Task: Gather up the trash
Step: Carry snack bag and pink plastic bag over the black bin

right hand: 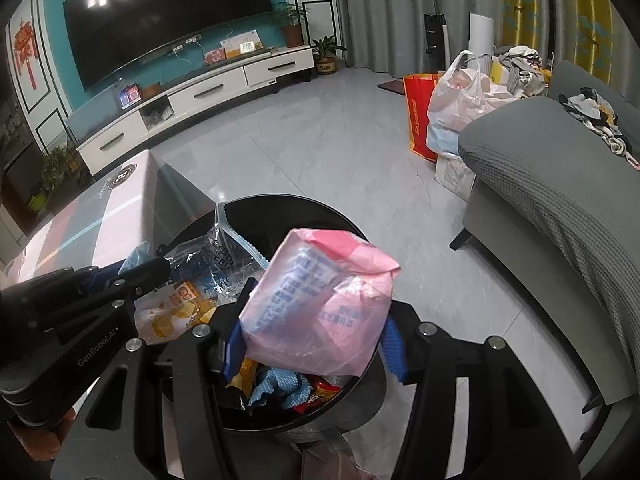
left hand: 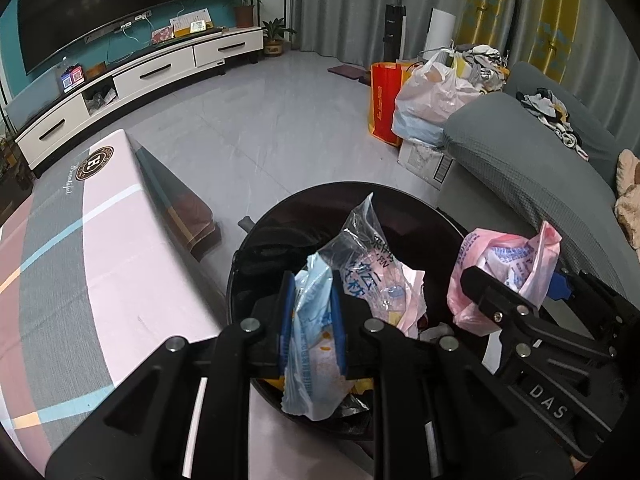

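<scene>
Grippers, two, both pitched steeply downward over one black round bin (right hand: pixel 240 210).

Left gripper (left hand: pixel 312 312): fingers nearly closed, blue pads clamped on a pale blue wrapper (left hand: pixel 310 344). Wrapper is pinched flat, long axis running up and down through the fingers, lower end hanging below them over the near rim of the bin. Seen from the right wrist, this gripper (right hand: pixel 160 268) enters from the left, aimed across the bin mouth.

Right gripper (right hand: pixel 312 340): fingers about half open, pressing both sides of a pink bag (right hand: pixel 320 304). Bag is puffed and crumpled, blue print on its face, long axis tilted from lower left to upper right, top corner pointing away from the camera. It sits above the bin's near right edge. From the left wrist, the same pink bag (left hand: pixel 504 276) appears beside the bin's right rim.

Bin contents: clear printed bag (left hand: pixel 368 256) standing upright at centre, yellow-printed packet (right hand: pixel 176 308), blue cloth (right hand: pixel 280 388), red wrapper (right hand: pixel 320 390).

Surroundings: tabletop (left hand: pixel 100 248) with pink, grey and blue cloth, just left of the bin. Grey tiled floor (right hand: pixel 320 144). Grey sofa (right hand: pixel 560 208) on the right, clothes piled on it. White plastic bag (right hand: pixel 460 100) and red bag (right hand: pixel 418 116) by the sofa's end. Dark TV (right hand: pixel 172 20) on a teal wall above a white cabinet (right hand: pixel 208 92). Grey curtains (right hand: pixel 384 8) behind, potted plants at the cabinet's end.
</scene>
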Action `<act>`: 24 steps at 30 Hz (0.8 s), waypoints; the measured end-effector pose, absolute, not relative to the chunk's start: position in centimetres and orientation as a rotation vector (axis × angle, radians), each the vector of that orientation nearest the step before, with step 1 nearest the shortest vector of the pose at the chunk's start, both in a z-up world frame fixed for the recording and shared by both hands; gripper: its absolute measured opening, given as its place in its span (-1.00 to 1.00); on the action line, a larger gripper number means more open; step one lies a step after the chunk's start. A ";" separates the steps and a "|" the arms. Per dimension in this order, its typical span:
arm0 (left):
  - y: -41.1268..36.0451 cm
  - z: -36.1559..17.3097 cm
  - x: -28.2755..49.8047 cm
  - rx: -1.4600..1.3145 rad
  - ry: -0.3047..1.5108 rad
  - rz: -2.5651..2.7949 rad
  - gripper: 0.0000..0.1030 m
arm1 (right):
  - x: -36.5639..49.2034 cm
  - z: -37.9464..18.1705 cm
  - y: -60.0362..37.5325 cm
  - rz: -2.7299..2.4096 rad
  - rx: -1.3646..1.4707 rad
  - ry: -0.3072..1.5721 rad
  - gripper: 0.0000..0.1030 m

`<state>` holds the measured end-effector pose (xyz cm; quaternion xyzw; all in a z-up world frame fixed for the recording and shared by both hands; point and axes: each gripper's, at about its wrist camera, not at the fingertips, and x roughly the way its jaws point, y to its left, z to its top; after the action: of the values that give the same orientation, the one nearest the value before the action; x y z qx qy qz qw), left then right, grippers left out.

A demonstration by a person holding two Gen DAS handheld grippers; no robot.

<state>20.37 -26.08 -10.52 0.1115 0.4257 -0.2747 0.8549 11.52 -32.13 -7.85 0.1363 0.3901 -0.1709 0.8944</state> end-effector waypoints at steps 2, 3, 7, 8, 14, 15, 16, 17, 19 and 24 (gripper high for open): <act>-26.1 -10.6 20.4 0.240 0.900 -0.574 -0.64 | 11.7 -8.0 -32.1 -0.355 0.282 0.818 0.07; -26.1 -10.7 20.4 0.242 0.902 -0.572 -0.63 | 11.7 -8.1 -32.2 -0.355 0.283 0.822 0.08; -26.4 -11.1 20.3 0.252 0.918 -0.560 -0.63 | 11.9 -8.3 -32.1 -0.352 0.281 0.834 0.08; -26.4 -11.2 20.3 0.252 0.922 -0.558 -0.63 | 12.0 -8.3 -32.2 -0.351 0.280 0.835 0.08; -26.5 -11.3 20.4 0.262 0.927 -0.552 -0.63 | 12.0 -8.4 -32.2 -0.353 0.278 0.842 0.08; -26.4 -11.3 20.4 0.262 0.927 -0.552 -0.63 | 12.1 -8.5 -32.4 -0.353 0.279 0.844 0.08; -26.4 -11.4 20.5 0.263 0.927 -0.551 -0.63 | 12.1 -8.6 -32.4 -0.352 0.279 0.846 0.08; -26.4 -11.4 20.5 0.263 0.927 -0.551 -0.63 | 12.2 -8.7 -32.4 -0.352 0.277 0.849 0.08; -26.4 -11.4 20.6 0.267 0.929 -0.551 -0.62 | 12.2 -8.7 -32.4 -0.351 0.274 0.853 0.08; -26.3 -11.7 20.5 0.272 0.934 -0.549 -0.62 | 12.4 -9.1 -32.3 -0.345 0.265 0.869 0.08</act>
<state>20.53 -26.34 -11.73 0.1291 0.4430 -0.2604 0.8481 12.40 -32.34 -9.14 0.1275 0.4177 -0.1656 0.8842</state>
